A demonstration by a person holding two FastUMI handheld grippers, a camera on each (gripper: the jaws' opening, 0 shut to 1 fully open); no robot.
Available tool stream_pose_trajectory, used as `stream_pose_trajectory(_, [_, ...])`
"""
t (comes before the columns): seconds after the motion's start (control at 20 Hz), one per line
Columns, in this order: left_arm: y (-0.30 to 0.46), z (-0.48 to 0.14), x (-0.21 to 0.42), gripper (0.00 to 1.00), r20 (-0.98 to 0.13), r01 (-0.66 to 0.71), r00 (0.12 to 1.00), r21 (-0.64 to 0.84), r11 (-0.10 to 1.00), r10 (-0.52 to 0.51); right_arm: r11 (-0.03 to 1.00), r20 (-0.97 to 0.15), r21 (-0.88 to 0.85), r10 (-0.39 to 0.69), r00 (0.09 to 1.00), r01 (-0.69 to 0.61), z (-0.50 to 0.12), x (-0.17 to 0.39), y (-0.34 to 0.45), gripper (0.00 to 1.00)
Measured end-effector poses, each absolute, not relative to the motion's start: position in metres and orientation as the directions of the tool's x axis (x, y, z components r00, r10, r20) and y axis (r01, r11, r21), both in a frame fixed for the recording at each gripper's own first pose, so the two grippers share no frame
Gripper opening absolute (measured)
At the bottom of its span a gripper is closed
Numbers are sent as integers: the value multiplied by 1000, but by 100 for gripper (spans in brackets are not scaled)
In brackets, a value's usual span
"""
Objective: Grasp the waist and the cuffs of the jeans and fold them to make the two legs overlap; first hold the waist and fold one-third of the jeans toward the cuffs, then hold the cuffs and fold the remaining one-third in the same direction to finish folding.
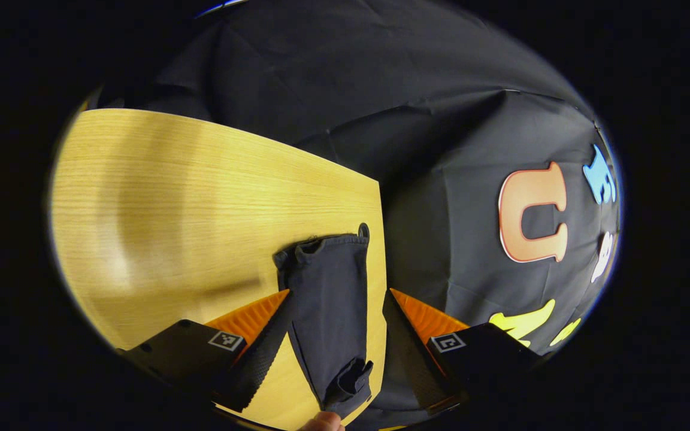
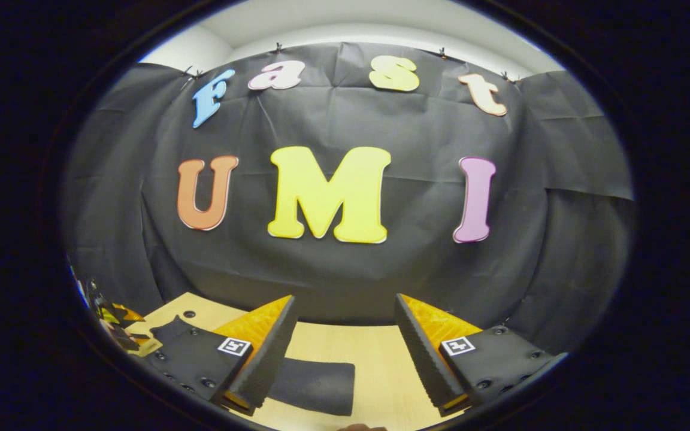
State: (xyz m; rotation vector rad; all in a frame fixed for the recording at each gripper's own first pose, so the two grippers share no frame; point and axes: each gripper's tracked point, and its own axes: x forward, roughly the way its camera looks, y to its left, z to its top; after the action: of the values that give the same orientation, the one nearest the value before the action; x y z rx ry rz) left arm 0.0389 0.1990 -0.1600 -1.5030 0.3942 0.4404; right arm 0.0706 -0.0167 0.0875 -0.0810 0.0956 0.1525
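Note:
The dark jeans [image 1: 328, 326] lie as a narrow folded strip on the wooden table [image 1: 171, 197], close along its right edge. One end lies flat farther off, and the near end is bunched up. My left gripper [image 1: 339, 293] is open, one finger on each side of the strip, neither pressing on it. My right gripper [image 2: 344, 297] is open too and faces the booth wall over the table's far edge. A dark flat end of the jeans [image 2: 315, 386] lies low under its left finger, with nothing between the fingers.
The table's right edge [image 1: 381, 239] drops off right beside the jeans. A broad bare stretch of wood spreads to the left. A person's fingertip [image 1: 321, 422] shows at the bottom. Bare table [image 2: 381, 371] lies under the right gripper, the wall just behind.

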Motion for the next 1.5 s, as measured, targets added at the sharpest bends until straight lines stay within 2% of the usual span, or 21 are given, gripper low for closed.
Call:
stream_pose_trajectory(0.3, [191,-198,55,98,-567,-567,823,-823,18,27,991,-65,-96,90,994,-96,104,66,-42,98])
stream_pose_trajectory(0.45, [192,-199,69,100,-542,-543,839,-839,25,38,993,-68,-90,69,995,-76,106,66,-52,98])
stream_pose_trajectory(0.5, [192,-200,73,98,-530,-531,847,-847,30,36,993,-70,-94,60,996,-67,106,67,-55,98])
stream_pose_trajectory(0.95, [200,-202,129,96,-456,-457,887,-890,-2,70,993,-119,-113,23,993,-37,94,71,-83,98])
stream_pose_trajectory(1.05, [199,-217,130,84,-487,-487,872,-873,-7,50,994,-124,-110,15,992,-29,94,73,-90,98])
stream_pose_trajectory(1.2, [198,-228,125,17,-523,-523,851,-852,-14,33,995,-134,-97,6,991,-19,94,74,-101,98])
stream_pose_trajectory(1.35, [199,-217,125,10,-500,-501,865,-865,18,43,996,-141,-92,6,990,-19,93,74,-107,98])
stream_pose_trajectory(1.4, [199,-213,125,17,-493,-495,869,-869,23,45,996,-146,-86,10,989,-23,92,75,-108,98])
stream_pose_trajectory(1.5, [198,-209,124,17,-491,-492,870,-870,24,48,996,-150,-81,19,989,-32,91,73,-108,99])
